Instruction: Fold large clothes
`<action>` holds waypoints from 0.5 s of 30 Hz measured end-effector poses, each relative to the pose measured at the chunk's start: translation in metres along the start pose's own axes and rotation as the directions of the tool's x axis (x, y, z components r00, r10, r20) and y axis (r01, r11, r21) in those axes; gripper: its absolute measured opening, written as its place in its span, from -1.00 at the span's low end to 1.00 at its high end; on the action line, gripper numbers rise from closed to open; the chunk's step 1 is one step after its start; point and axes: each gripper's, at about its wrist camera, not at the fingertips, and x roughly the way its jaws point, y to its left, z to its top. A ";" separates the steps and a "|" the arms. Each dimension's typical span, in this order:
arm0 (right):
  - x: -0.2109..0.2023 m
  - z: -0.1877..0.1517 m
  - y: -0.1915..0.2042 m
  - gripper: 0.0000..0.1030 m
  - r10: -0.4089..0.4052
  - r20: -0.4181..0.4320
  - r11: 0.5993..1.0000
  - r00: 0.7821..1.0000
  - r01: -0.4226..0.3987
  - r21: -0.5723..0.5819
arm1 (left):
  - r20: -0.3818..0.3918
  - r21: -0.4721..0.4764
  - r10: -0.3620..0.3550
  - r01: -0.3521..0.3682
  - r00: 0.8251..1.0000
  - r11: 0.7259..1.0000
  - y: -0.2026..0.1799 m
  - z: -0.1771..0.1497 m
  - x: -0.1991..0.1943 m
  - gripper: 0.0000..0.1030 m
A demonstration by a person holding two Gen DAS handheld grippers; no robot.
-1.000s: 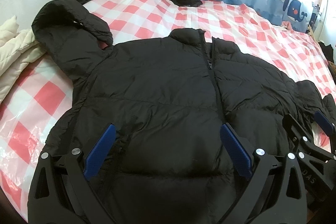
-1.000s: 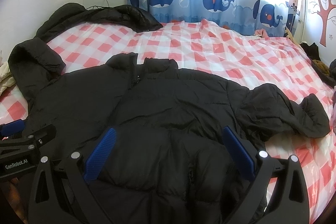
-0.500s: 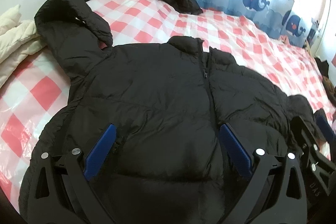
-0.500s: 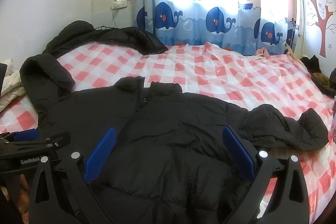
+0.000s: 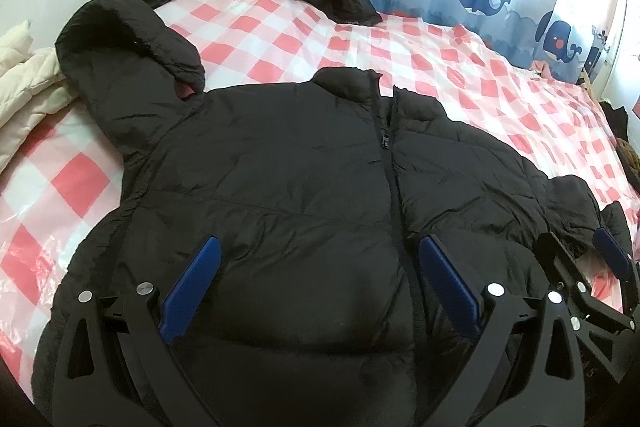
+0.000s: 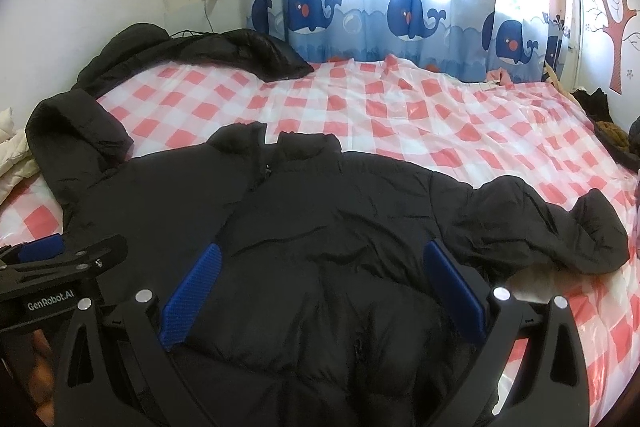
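A black puffer jacket (image 5: 280, 187) lies face up on the bed, zipped, collar away from me; it also shows in the right wrist view (image 6: 340, 219). Its left sleeve (image 5: 120, 59) bends up at the left, its right sleeve (image 6: 560, 227) lies out to the right. My left gripper (image 5: 320, 255) is open above the jacket's lower front, left of the zipper. My right gripper (image 6: 320, 263) is open above the jacket's lower right half. Each gripper shows at the edge of the other's view. Neither holds anything.
The bed has a red and white checked plastic cover (image 6: 400, 115). A second black jacket (image 6: 192, 47) lies along the far left edge by the wall. A cream garment (image 5: 24, 83) lies at the left. Whale curtains (image 6: 400, 19) hang behind; dark items (image 6: 608, 131) sit far right.
Both grippers have risen and tilted up, so more of the wall and curtain shows. Both stay open. The jacket has not moved.
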 end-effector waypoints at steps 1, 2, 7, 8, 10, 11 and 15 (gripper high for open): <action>0.001 0.000 0.000 0.90 0.000 -0.003 1.000 1.000 0.000 0.001 | -0.001 0.001 -0.002 0.002 1.000 1.000 -0.002 0.000 0.001 0.85; 0.001 0.000 -0.001 0.90 0.001 -0.007 1.000 1.000 -0.001 0.002 | -0.002 0.001 -0.003 0.003 1.000 1.000 -0.002 0.001 0.002 0.85; 0.005 -0.001 -0.003 0.90 0.007 -0.022 1.000 1.000 -0.007 0.010 | -0.004 -0.002 -0.006 0.006 1.000 1.000 -0.006 0.001 0.004 0.85; 0.005 -0.001 -0.003 0.90 0.007 -0.024 1.000 1.000 -0.007 0.012 | -0.005 -0.003 -0.005 0.005 1.000 1.000 -0.008 0.001 0.005 0.85; 0.006 -0.001 -0.005 0.90 0.008 -0.028 1.000 1.000 -0.008 0.018 | -0.008 -0.005 -0.006 0.006 1.000 1.000 -0.009 0.001 0.007 0.85; 0.007 -0.001 -0.006 0.90 0.010 -0.030 1.000 0.999 -0.009 0.022 | -0.008 -0.006 -0.008 0.008 1.000 1.000 -0.011 0.001 0.008 0.85; 0.008 -0.001 -0.008 0.90 0.009 -0.035 1.000 0.999 -0.008 0.029 | -0.003 0.001 0.001 -0.001 1.000 1.000 -0.012 0.001 0.008 0.85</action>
